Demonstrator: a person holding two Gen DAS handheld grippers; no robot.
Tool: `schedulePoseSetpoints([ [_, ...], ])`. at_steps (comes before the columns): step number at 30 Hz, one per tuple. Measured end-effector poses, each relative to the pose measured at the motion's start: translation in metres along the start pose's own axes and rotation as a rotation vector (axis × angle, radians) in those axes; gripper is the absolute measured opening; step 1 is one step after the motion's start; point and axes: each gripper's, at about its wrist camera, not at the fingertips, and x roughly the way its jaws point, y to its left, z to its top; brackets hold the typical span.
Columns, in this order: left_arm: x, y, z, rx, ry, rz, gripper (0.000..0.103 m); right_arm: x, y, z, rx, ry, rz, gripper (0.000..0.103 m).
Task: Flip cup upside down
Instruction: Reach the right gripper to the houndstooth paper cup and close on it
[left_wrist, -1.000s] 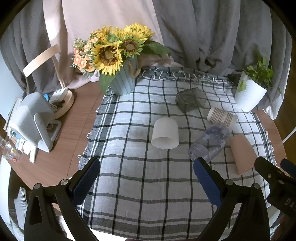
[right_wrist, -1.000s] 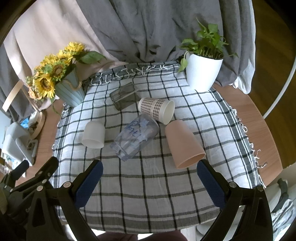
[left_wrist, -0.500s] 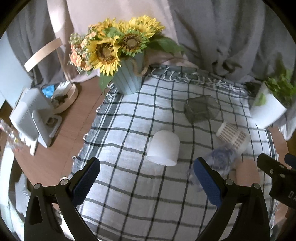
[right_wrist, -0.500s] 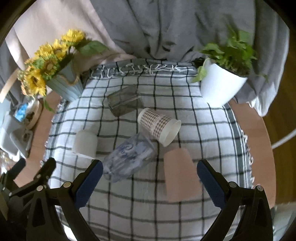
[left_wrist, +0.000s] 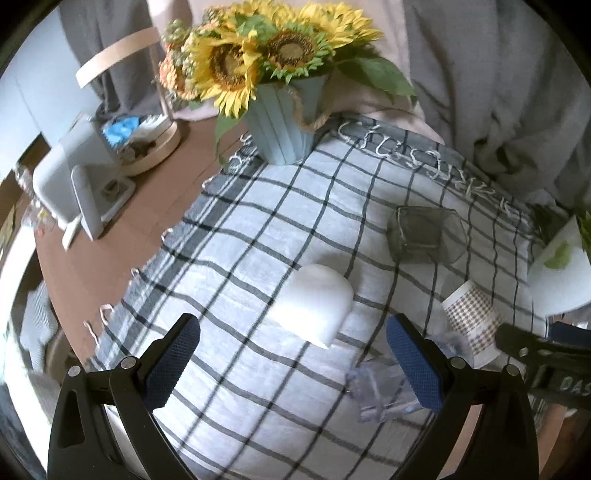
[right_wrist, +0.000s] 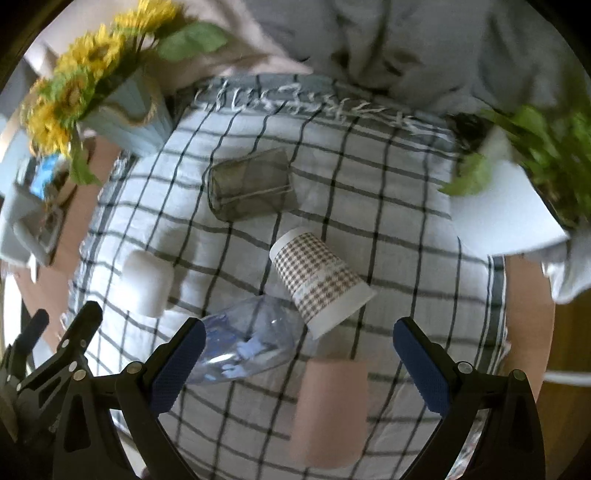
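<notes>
Several cups lie on their sides on a checked cloth (left_wrist: 258, 229). A white cup (left_wrist: 314, 304) lies just ahead of my open, empty left gripper (left_wrist: 291, 354); it also shows in the right wrist view (right_wrist: 146, 282). A dark glass cup (right_wrist: 251, 182), a checked paper cup (right_wrist: 319, 278), a clear plastic cup (right_wrist: 251, 341) and a pink cup (right_wrist: 330, 402) lie near my open, empty right gripper (right_wrist: 299, 358). The pink cup lies between its fingers, untouched.
A sunflower vase (left_wrist: 284, 129) stands at the cloth's far left corner. A white plant pot (right_wrist: 506, 206) stands at the far right. A grey device (left_wrist: 70, 181) and a round tray (left_wrist: 147, 144) sit on the wooden table at left. Curtains hang behind.
Both grippers have moved forward and lower toward the cups. The white cup is now close in front of the left gripper, and the pink cup lies between the right fingers.
</notes>
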Motion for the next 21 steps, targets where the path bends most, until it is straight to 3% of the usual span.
schedulePoseSetpoints([
  [8, 0.014, -0.019, -0.002, -0.061, 0.029, 0.043, 0.103, 0.043, 0.0, 0.026, -0.143, 0.111, 0.036, 0.102],
  [13, 0.028, -0.03, 0.001, -0.066, 0.059, 0.079, 0.103, 0.067, -0.005, 0.036, -0.155, 0.16, 0.065, 0.101],
  [21, 0.047, -0.047, 0.005, -0.053, 0.097, 0.103, 0.103, 0.103, -0.016, 0.047, -0.145, 0.257, 0.101, 0.09],
])
